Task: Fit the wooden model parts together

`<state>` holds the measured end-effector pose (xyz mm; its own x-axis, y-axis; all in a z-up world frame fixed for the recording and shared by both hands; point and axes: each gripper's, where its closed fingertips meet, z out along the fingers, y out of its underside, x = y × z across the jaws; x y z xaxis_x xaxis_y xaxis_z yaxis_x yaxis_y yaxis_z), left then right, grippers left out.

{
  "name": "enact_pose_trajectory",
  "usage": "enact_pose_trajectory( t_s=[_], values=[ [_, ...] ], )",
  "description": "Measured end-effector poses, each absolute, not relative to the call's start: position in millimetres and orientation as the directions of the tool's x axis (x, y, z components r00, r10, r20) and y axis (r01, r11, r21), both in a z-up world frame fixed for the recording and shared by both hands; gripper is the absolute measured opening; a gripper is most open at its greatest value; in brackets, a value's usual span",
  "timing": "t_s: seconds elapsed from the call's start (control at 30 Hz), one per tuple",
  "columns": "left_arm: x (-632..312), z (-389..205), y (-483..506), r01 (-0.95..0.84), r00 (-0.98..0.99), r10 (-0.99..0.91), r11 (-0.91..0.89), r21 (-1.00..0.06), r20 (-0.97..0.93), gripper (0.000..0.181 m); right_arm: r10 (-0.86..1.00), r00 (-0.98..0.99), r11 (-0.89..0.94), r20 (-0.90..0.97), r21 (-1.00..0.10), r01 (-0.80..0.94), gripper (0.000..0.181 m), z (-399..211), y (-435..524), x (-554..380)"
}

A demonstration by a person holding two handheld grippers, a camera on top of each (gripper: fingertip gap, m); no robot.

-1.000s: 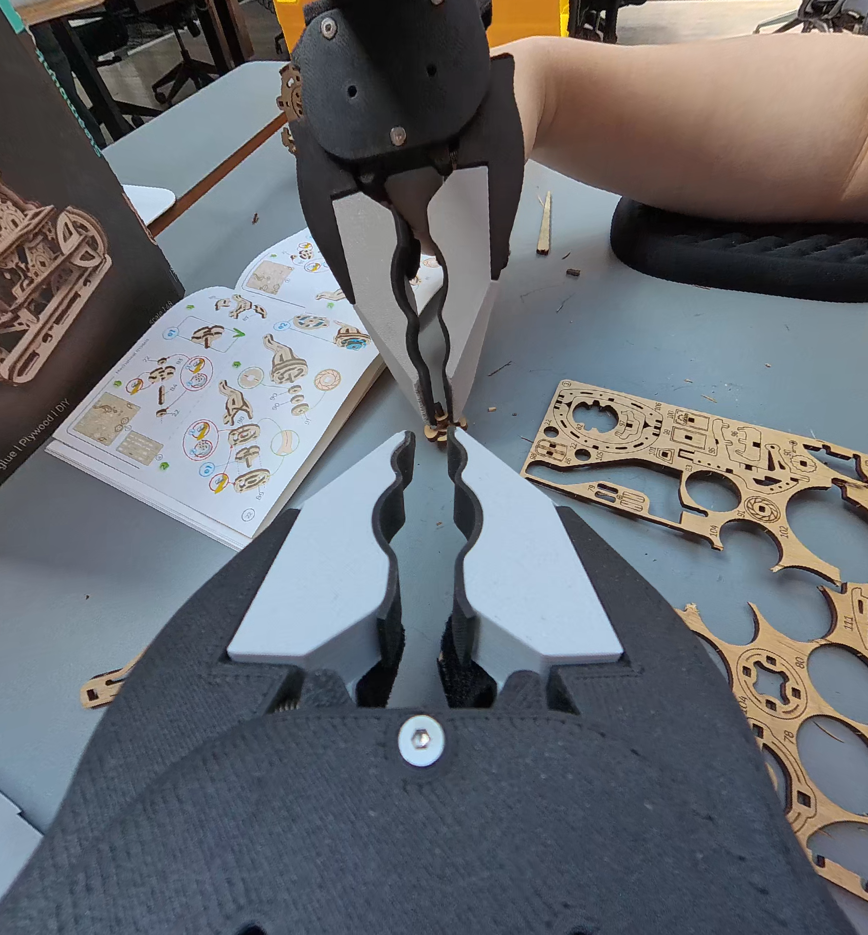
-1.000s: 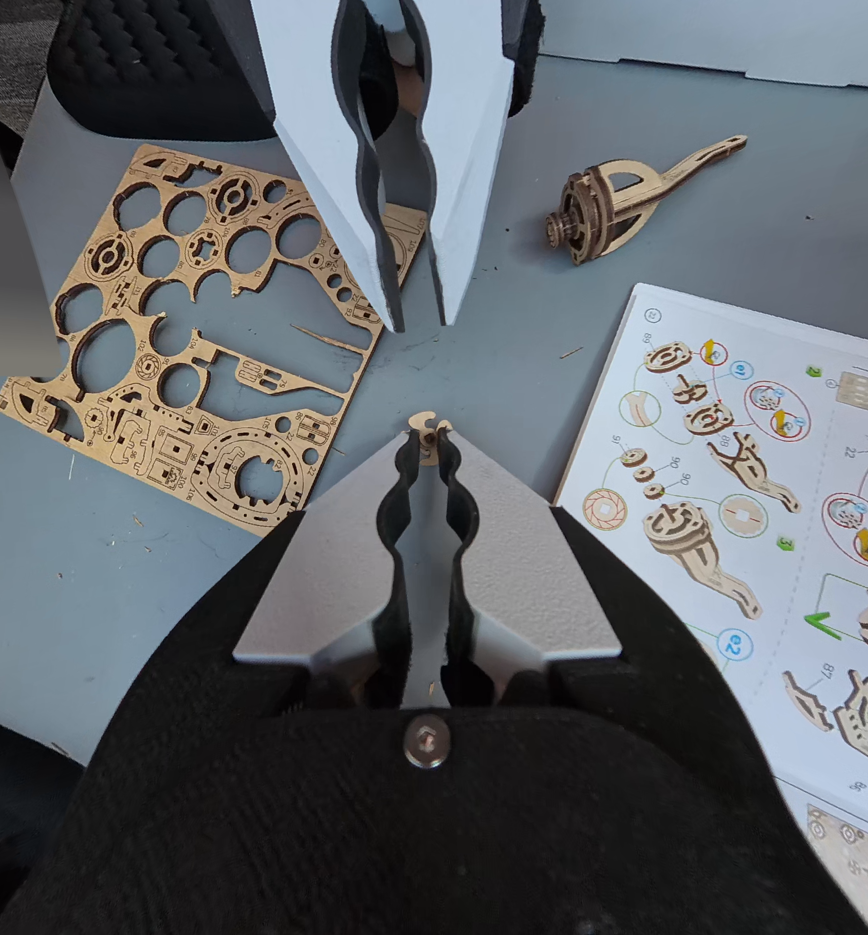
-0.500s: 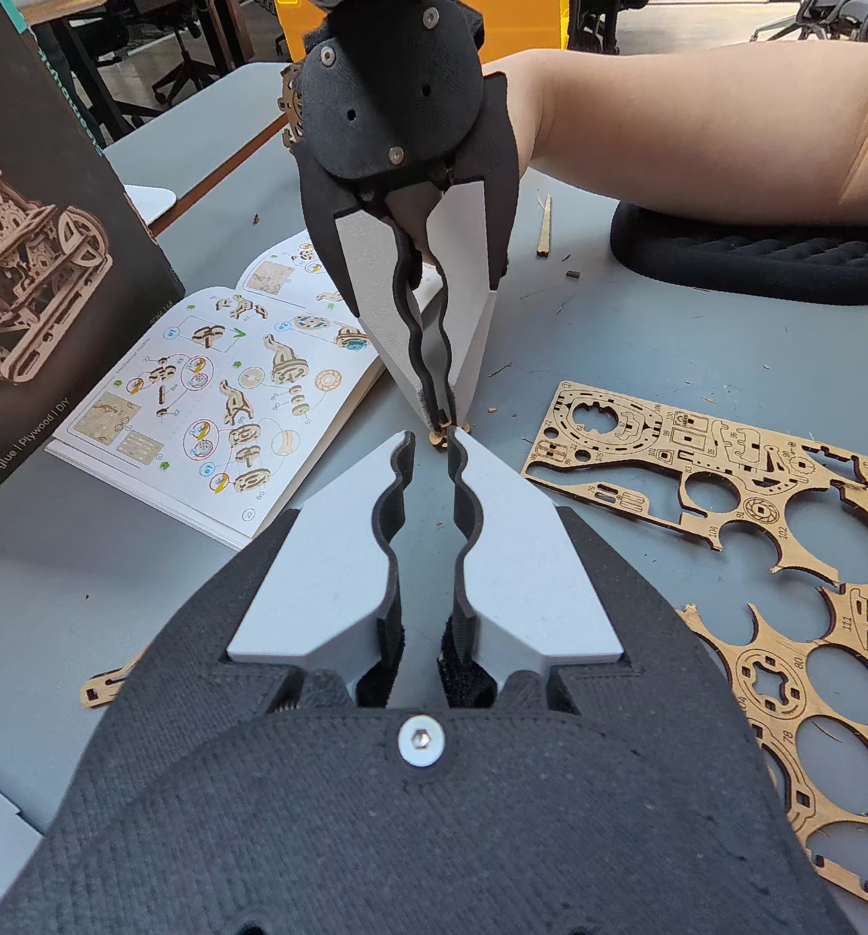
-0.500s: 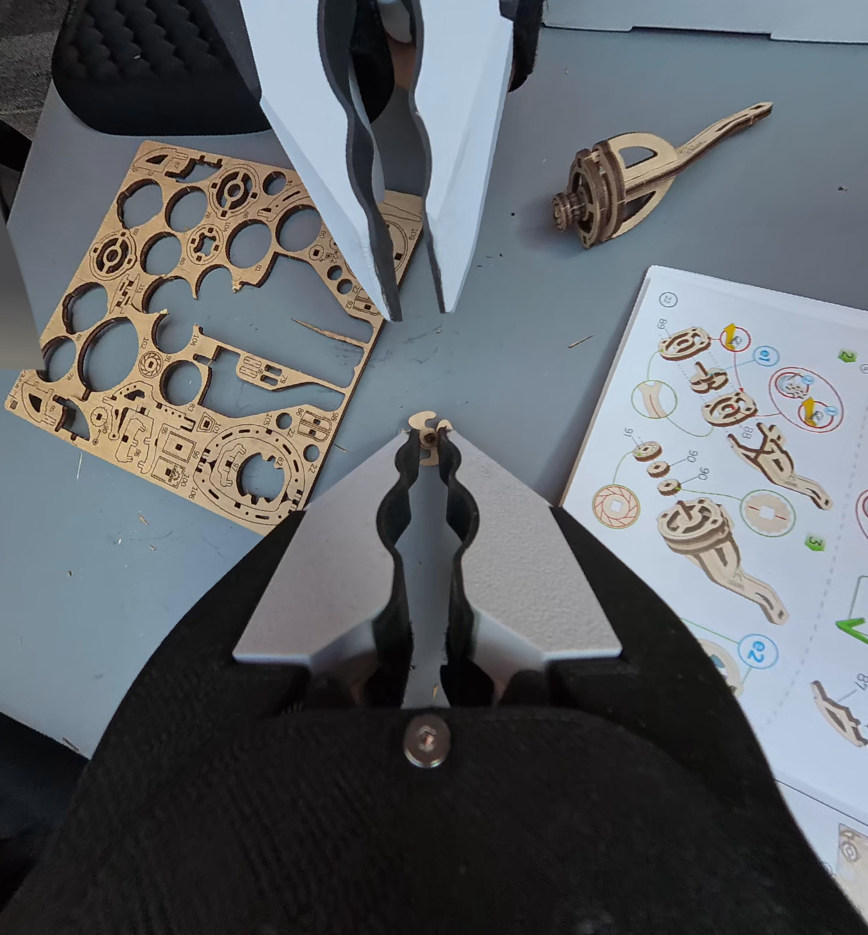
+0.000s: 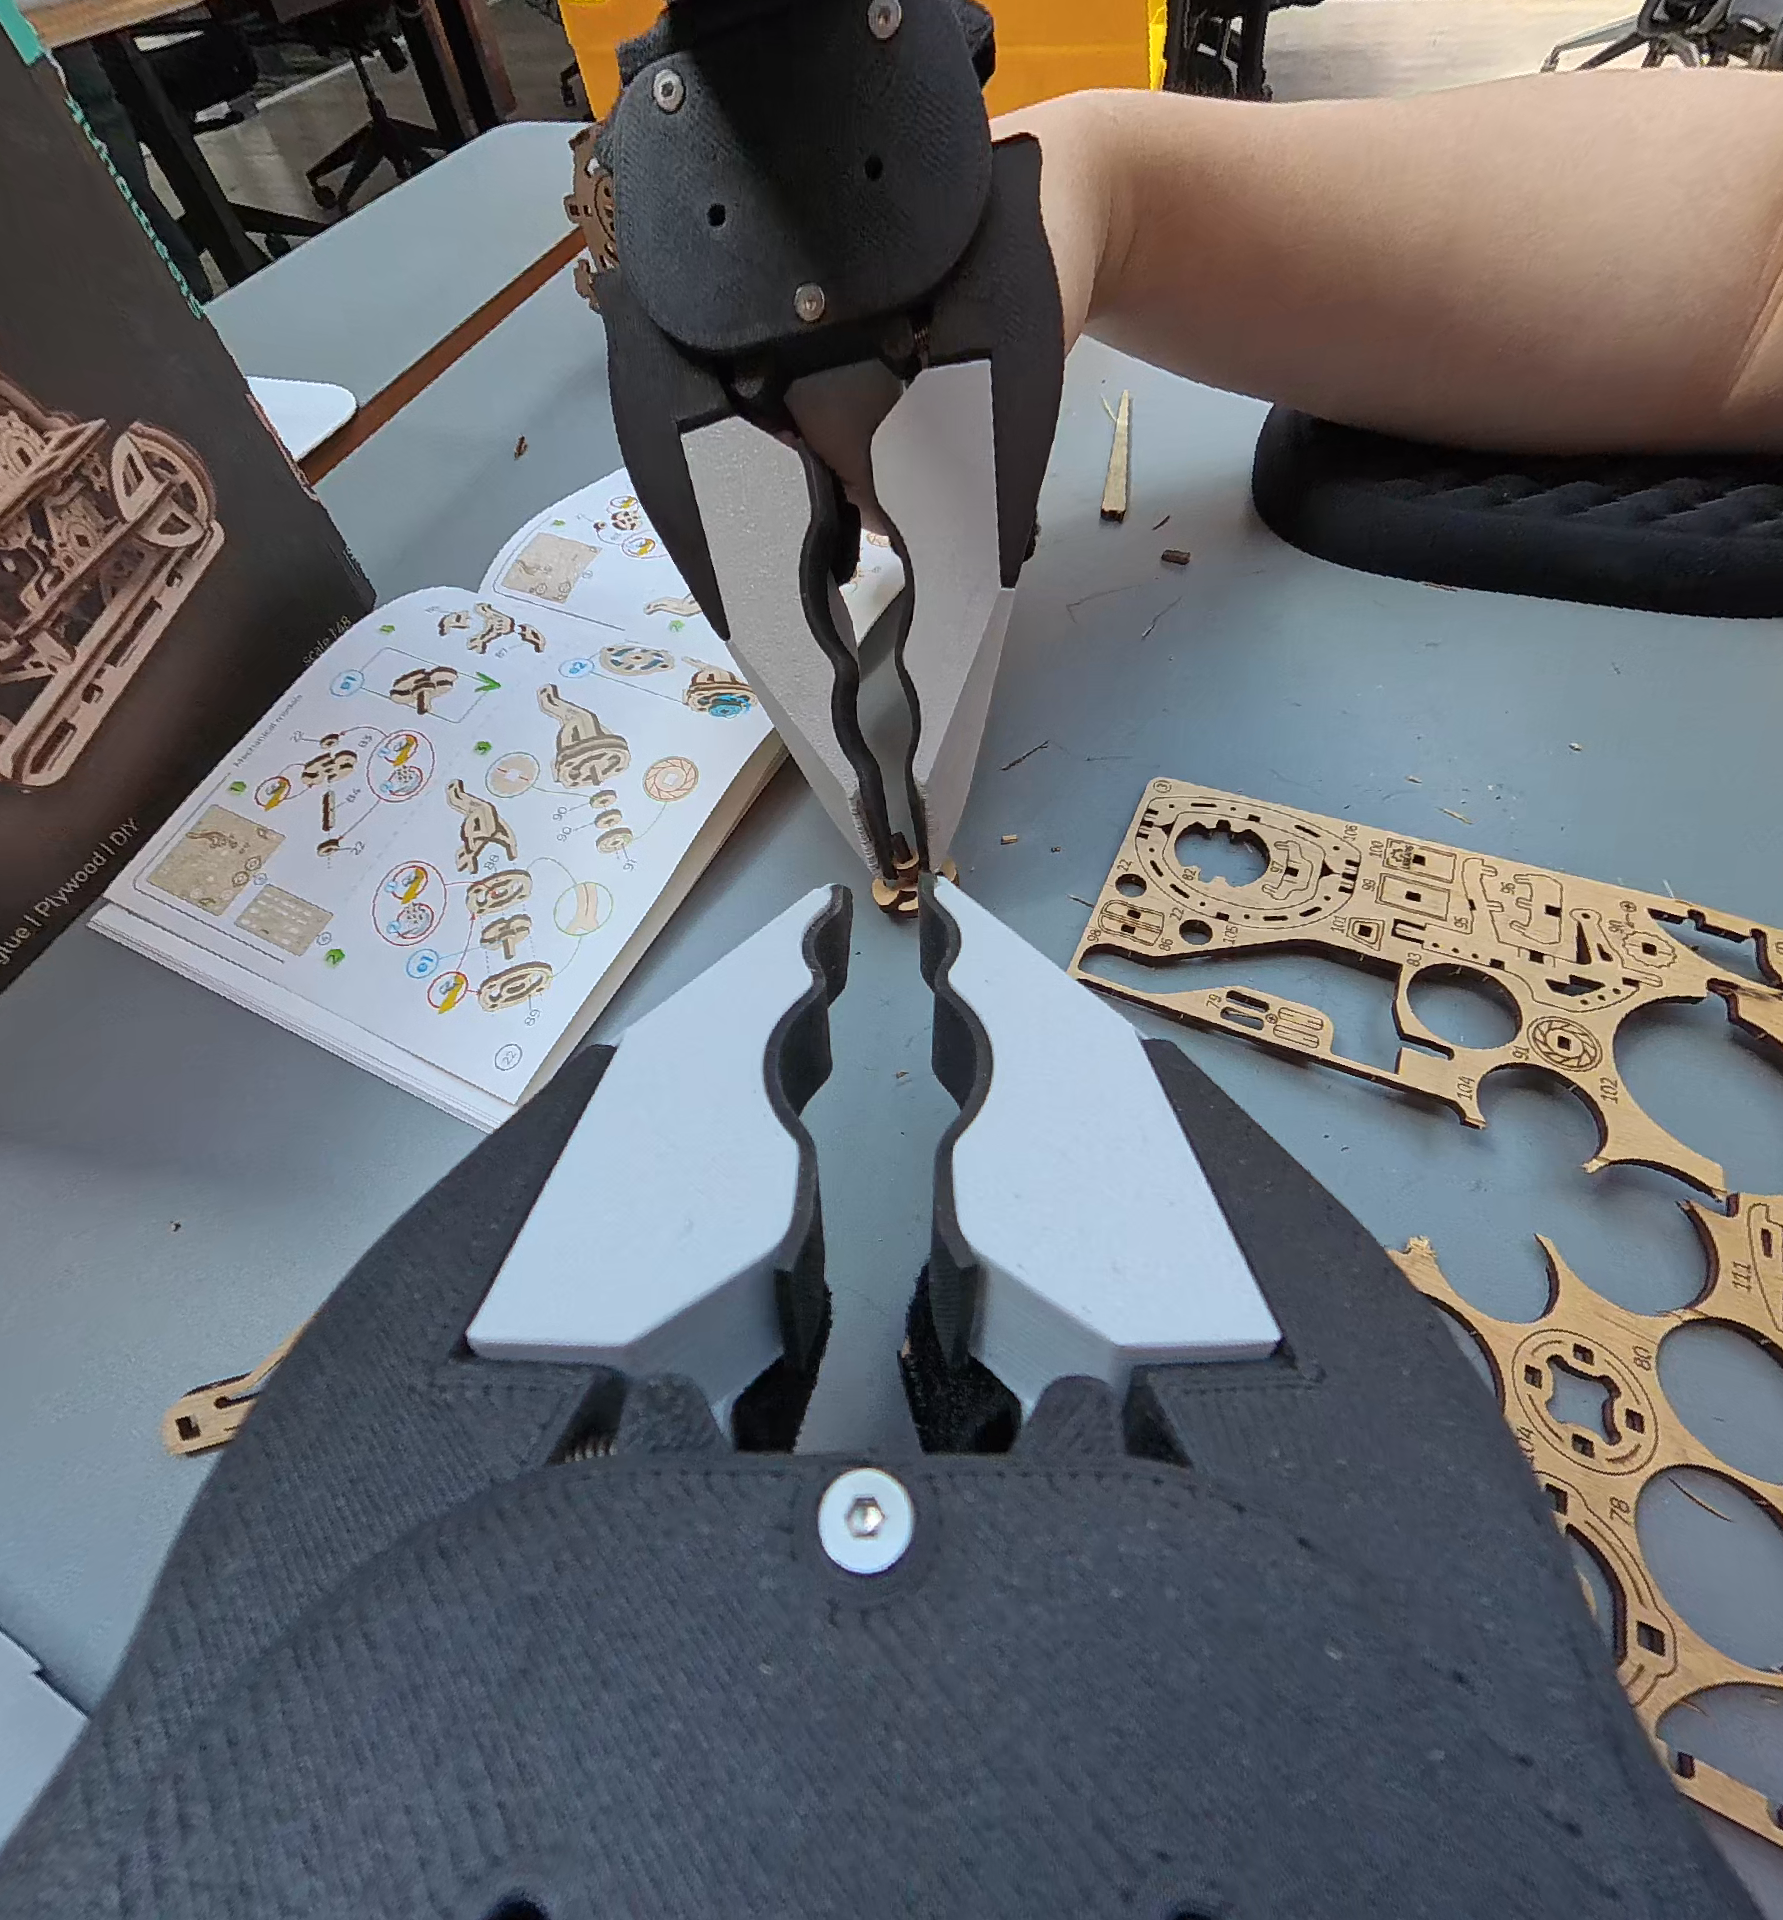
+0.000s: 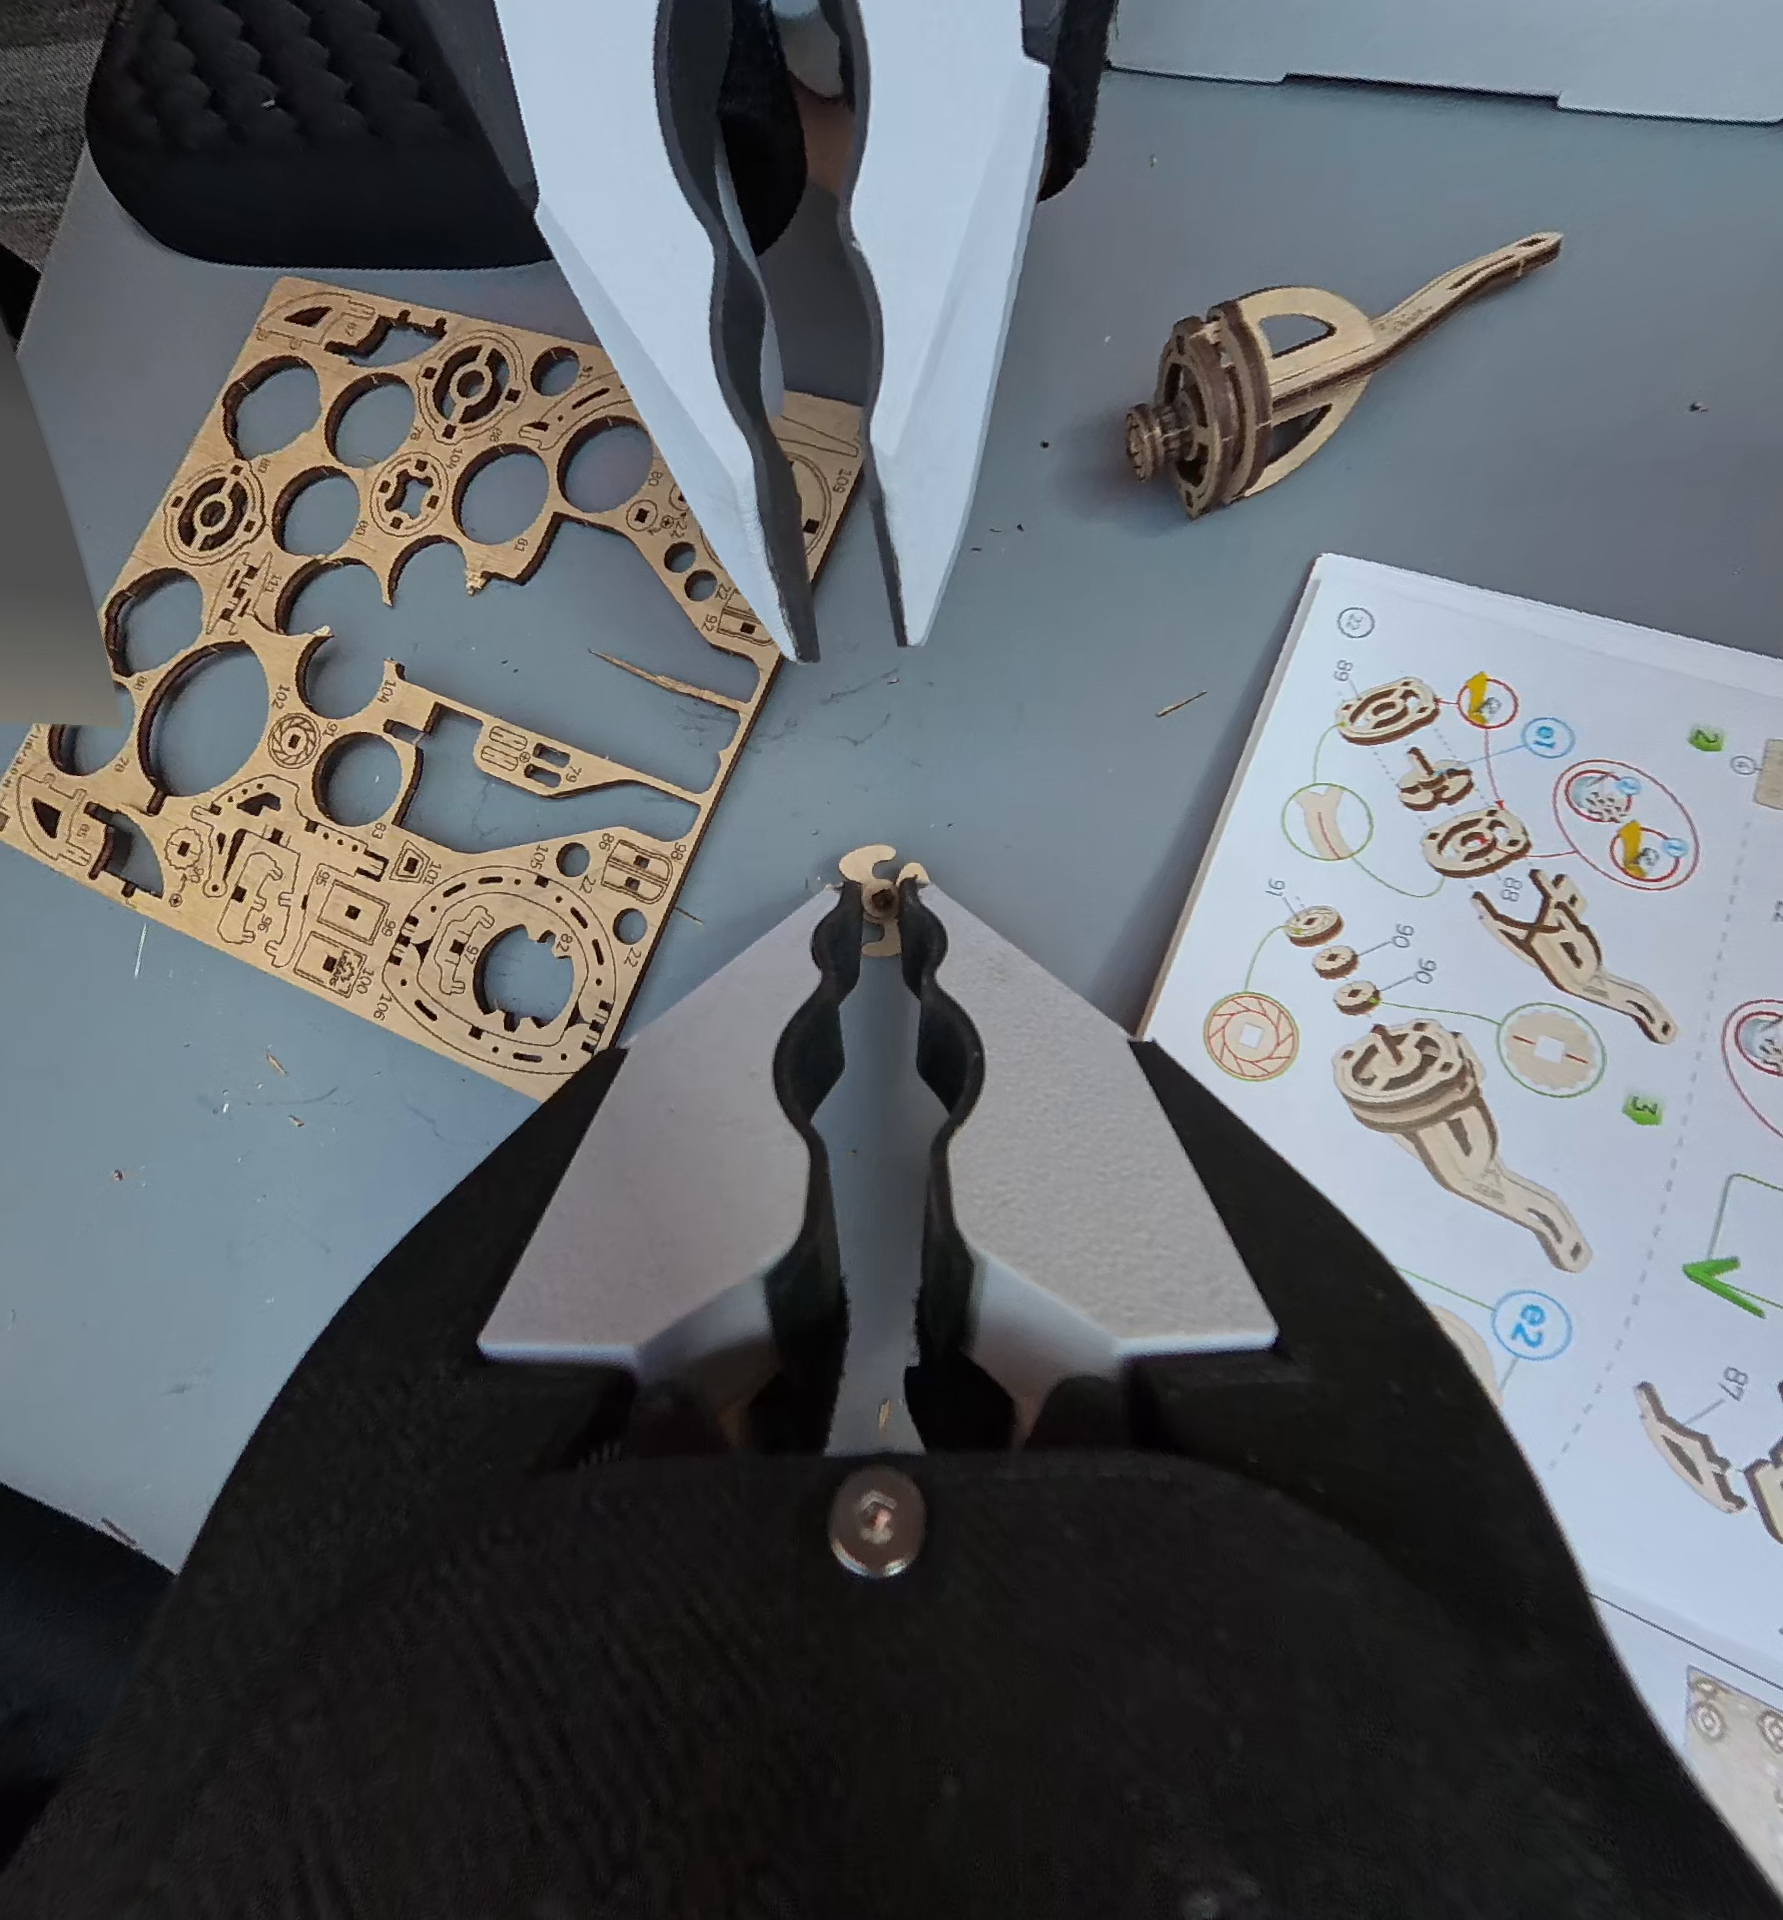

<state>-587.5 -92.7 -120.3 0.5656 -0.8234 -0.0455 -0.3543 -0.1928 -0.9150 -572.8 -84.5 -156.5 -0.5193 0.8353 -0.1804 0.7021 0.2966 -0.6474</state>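
Note:
My right gripper [image 6: 879,902] is shut on a small round wooden part [image 6: 871,883] and holds it just above the grey table. In the left wrist view the right gripper [image 5: 897,868] comes down from above with that part [image 5: 899,891] at its tips. My left gripper [image 5: 885,902] is open and empty, and its right fingertip [image 5: 944,904] is right next to the part. In the right wrist view the left gripper [image 6: 854,644] points down from the top, a short way from the part. A built wooden sub-assembly [image 6: 1282,384] lies on the table at the far right.
A punched plywood sheet [image 5: 1386,935] lies right of the grippers; it also shows in the right wrist view [image 6: 347,727]. An open instruction booklet [image 5: 451,831] and a dark model box [image 5: 56,520] are at the left. A person's forearm [image 5: 1438,260] rests on a black pad [image 5: 1541,520]. There is about 4 cm between the tips of the two grippers.
The right gripper has tilted more upright about its tips, which stay in place with the part. The left gripper has not moved.

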Motion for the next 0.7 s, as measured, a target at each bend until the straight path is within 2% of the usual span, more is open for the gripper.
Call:
enact_pose_trajectory(
  t_s=[0.5,0.7],
  values=[
    [-587.7,-119.8,-92.6,-0.349,0.566,-0.824,-0.195,-0.917,-0.04,0.011,0.835,-0.528,0.323,-0.155,-0.64,0.697,0.006,-157.2,-84.7,-572.7],
    [-587.8,-119.5,-92.6,-0.347,0.566,-0.824,-0.195,-0.917,-0.039,0.011,0.827,-0.561,0.43,-0.031,-0.609,0.667,0.006,-157.6,-84.7,-572.4]
  ],
)
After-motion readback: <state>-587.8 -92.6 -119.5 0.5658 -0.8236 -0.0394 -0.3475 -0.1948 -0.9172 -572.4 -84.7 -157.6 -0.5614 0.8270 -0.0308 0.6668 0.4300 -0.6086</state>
